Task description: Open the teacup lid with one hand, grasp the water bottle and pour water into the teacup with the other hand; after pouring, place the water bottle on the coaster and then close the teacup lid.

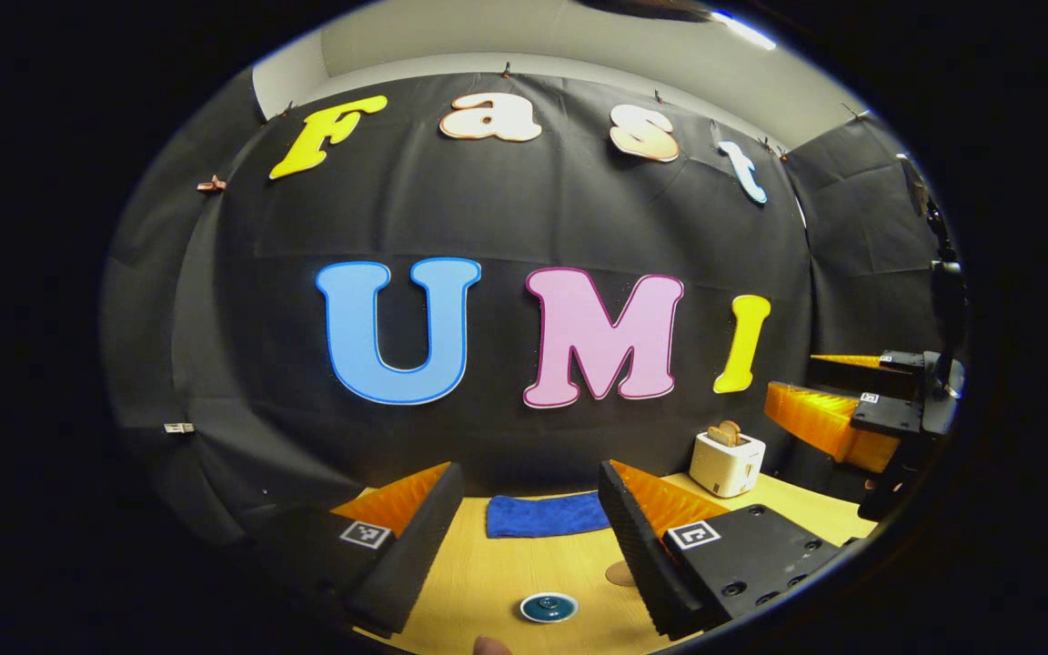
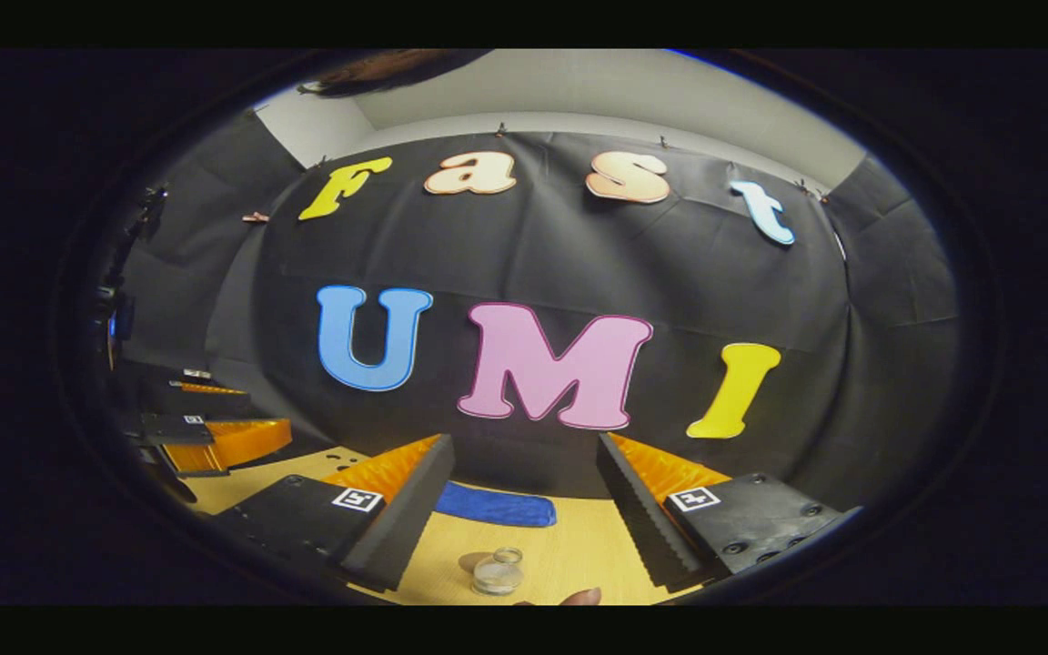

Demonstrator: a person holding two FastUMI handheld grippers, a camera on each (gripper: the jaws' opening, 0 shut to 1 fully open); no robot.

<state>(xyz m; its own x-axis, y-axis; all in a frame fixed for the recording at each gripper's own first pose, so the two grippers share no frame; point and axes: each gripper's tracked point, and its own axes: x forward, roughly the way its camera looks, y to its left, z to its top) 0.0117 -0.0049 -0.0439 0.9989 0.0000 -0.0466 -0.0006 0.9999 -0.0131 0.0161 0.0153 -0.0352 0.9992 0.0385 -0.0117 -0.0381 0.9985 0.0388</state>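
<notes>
In the left gripper view a dark teal teacup lid (image 1: pixel 549 607) with a small knob sits on the wooden table (image 1: pixel 506 569), low between my left gripper's (image 1: pixel 531 509) open fingers and well below them. A round brown coaster (image 1: pixel 620 573) peeks out beside the right finger. In the right gripper view a small clear water bottle (image 2: pixel 498 571) stands on the table (image 2: pixel 569 550), seen from above, under my open right gripper (image 2: pixel 526 496). Nothing is held by either one. The other gripper shows at each view's side edge.
A blue cloth (image 1: pixel 546 515) (image 2: pixel 497 505) lies at the back of the table by the wall. A white toaster (image 1: pixel 726 459) with bread in it stands at the back right in the left gripper view. A fingertip (image 2: pixel 581 597) shows at the bottom edge.
</notes>
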